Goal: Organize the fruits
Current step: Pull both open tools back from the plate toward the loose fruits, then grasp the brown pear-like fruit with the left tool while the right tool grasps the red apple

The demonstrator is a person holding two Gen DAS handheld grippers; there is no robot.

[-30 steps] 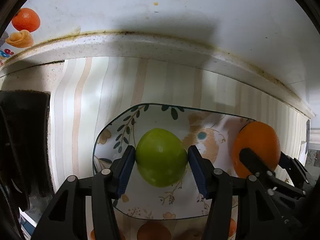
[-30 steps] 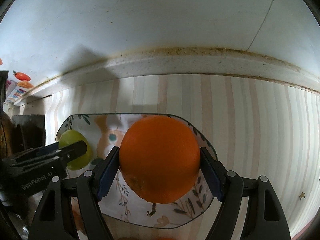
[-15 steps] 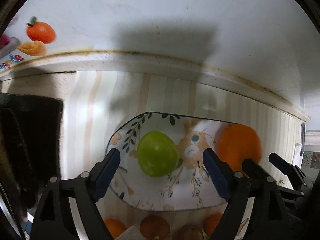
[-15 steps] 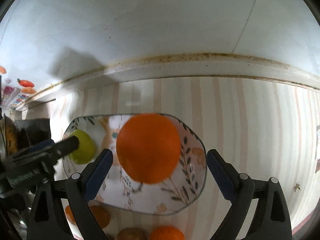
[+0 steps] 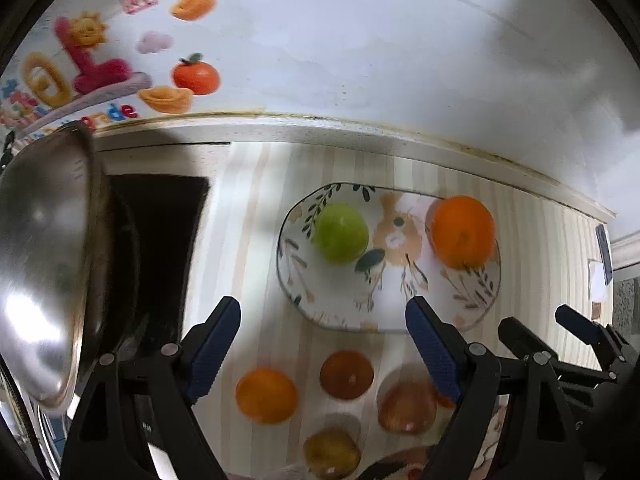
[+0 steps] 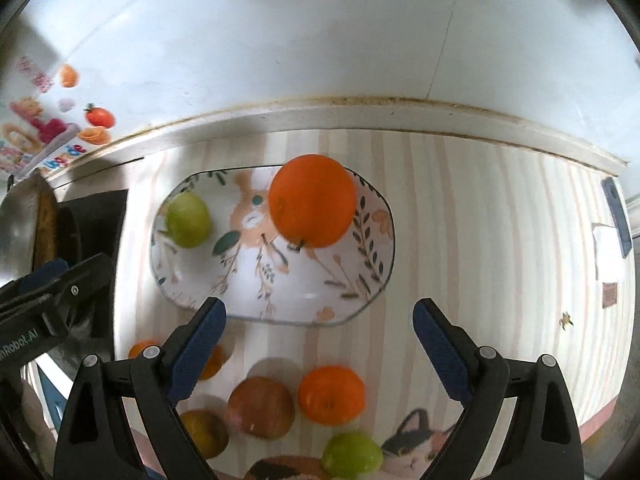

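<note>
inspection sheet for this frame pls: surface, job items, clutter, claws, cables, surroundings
Surface: striped counter.
Job's things: green fruit and large orange lie apart on the patterned plate; loose fruits in front of it.
Clutter: metal pot at left; dark phone-like item at right edge.
Claws: left claw and right claw open, empty, above the counter.
Cables: nothing seen.
Surroundings: white wall with cartoon stickers.

A green apple [image 5: 340, 232] sits near the plate's [image 5: 400, 312] left edge. A big orange [image 5: 462, 232] sits by its right edge, well apart.
</note>
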